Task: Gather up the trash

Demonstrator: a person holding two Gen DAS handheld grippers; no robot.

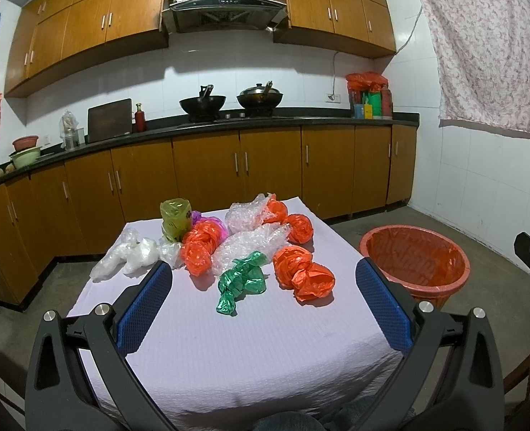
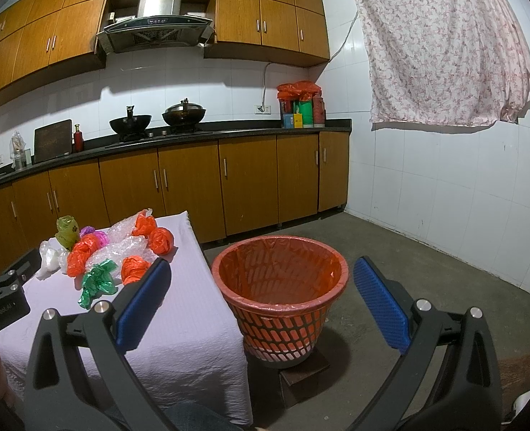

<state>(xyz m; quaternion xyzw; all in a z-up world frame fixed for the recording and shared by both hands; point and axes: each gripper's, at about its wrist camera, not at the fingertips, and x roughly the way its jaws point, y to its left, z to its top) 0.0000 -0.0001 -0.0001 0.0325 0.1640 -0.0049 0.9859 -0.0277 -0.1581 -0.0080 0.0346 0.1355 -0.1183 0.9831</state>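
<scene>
Landmark: table draped in pale lilac cloth [image 1: 250, 352].

My left gripper [image 1: 263, 287]: blue-padded fingers spread wide, nothing between them, held over the cloth's near half.

My right gripper [image 2: 261, 287]: fingers likewise spread, empty, framing the red lattice plastic bin with orange liner [image 2: 282, 287], which stands on the floor just right of the table, seemingly on a dark block.

On the table's far half:
- knotted green plastic bag [image 1: 241, 282]
- knotted orange plastic bag [image 1: 302, 273]
- crumpled clear bubble wrap [image 1: 247, 242]
- yellow-green bag [image 1: 173, 219]
- clear plastic bags [image 1: 128, 256]
</scene>
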